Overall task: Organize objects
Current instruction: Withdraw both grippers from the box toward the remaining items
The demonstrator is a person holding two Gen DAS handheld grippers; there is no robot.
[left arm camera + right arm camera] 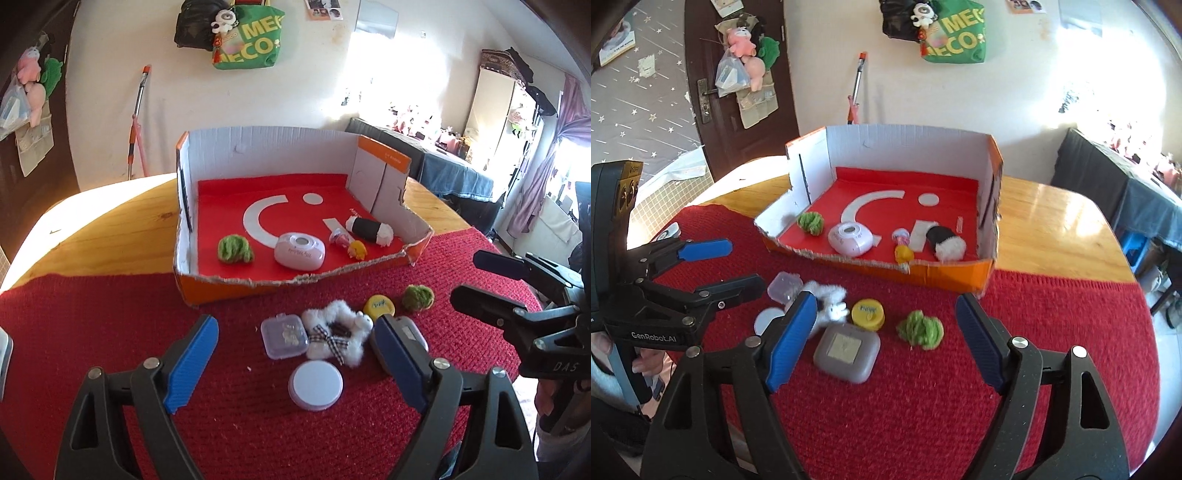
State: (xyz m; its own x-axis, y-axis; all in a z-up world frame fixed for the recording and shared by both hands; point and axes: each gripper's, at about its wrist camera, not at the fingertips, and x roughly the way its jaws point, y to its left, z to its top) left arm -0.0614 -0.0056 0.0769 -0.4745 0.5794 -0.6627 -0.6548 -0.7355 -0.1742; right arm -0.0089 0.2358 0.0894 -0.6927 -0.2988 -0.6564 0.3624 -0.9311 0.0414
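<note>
Left wrist view: the left hand-held gripper (295, 354) hangs tilted down, jaws wide and empty, over the clear case (284, 336), fluffy star (334, 338) and round lid (316, 384) on the red mat (110, 332); take one piece cleanly, then lift to the cardboard box (207, 291) at 12 o'clock. Right wrist view: the right hand-held gripper (886, 339), likewise wide and empty, straddles the grey case (847, 347), with the green pom-pom (921, 329) at 3 o'clock

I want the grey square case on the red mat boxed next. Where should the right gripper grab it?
Grip the grey rounded-square plastic case across its two flat side edges, coming down from above with the open right gripper. It lies flat, label up, so top and bottom are not graspable.
</note>
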